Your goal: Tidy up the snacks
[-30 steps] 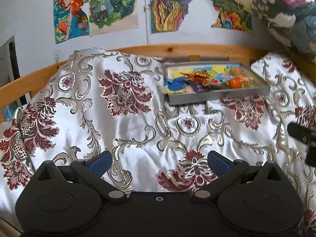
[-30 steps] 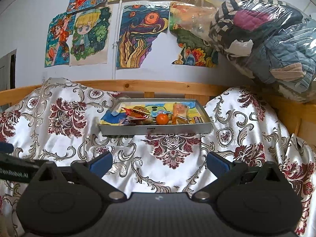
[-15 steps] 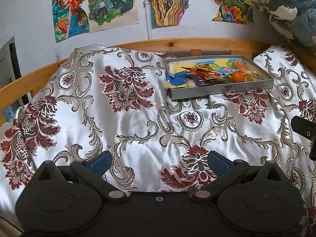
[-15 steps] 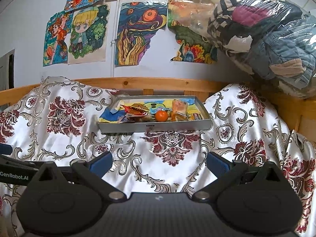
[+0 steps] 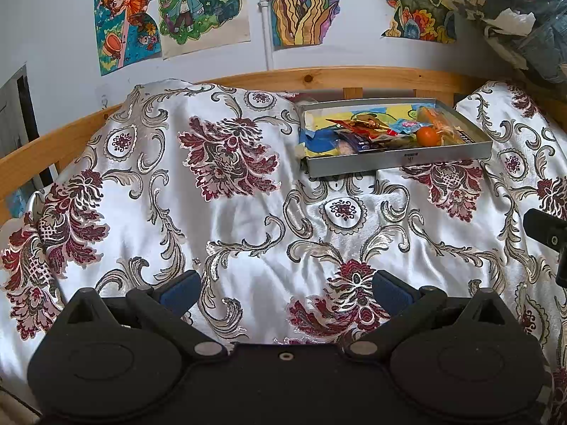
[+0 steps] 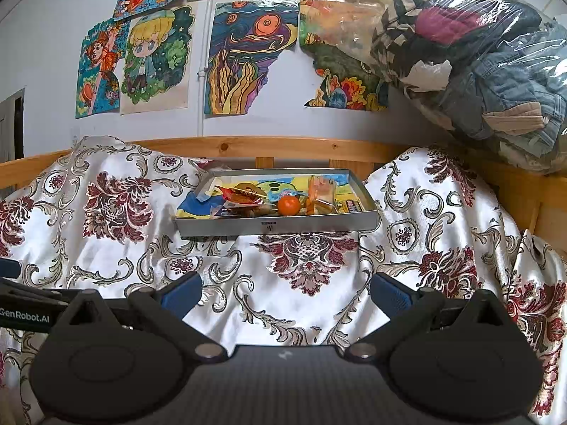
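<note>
Both the left gripper and right gripper are spread wide and hold nothing, above the bedspread. The snacks lie in a grey tray well ahead of the fingers, near the wooden rail.

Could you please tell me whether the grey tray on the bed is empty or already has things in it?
It holds things: the grey tray contains an orange fruit and several snack wrappers lying loosely together.
</note>
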Tool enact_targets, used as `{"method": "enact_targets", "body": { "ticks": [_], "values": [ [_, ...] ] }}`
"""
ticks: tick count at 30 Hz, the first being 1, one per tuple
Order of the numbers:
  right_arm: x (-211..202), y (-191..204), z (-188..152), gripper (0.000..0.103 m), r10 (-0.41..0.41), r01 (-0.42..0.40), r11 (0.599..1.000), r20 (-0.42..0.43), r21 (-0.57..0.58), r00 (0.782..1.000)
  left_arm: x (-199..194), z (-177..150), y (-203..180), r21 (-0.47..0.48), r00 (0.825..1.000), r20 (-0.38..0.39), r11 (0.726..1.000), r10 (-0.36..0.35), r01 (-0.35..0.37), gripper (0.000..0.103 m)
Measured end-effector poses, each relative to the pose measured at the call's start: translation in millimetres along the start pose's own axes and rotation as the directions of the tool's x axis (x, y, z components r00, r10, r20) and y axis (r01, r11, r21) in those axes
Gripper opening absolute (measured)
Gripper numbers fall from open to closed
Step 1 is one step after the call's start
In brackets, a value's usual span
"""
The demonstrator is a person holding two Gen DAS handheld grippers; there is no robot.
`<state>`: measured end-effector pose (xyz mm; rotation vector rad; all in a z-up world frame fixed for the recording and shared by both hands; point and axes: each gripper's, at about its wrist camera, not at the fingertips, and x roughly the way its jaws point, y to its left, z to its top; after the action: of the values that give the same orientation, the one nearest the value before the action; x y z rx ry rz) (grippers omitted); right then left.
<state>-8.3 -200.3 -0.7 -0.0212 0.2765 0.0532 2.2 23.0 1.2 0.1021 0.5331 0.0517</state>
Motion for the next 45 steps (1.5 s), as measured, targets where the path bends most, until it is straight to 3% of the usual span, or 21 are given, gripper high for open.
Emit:
{"method": "enact_targets", "body": {
  "ticks": [45],
  "values": [
    [2.1, -0.5, -3.4, 0.103, -0.003, 0.003, 1.0, -0.01, 0.007, 1.0, 0.9, -0.3, -0.1, 0.001, 1.0, -0.002, 1.0, 0.0, 0.0, 0.102]
  ]
}}
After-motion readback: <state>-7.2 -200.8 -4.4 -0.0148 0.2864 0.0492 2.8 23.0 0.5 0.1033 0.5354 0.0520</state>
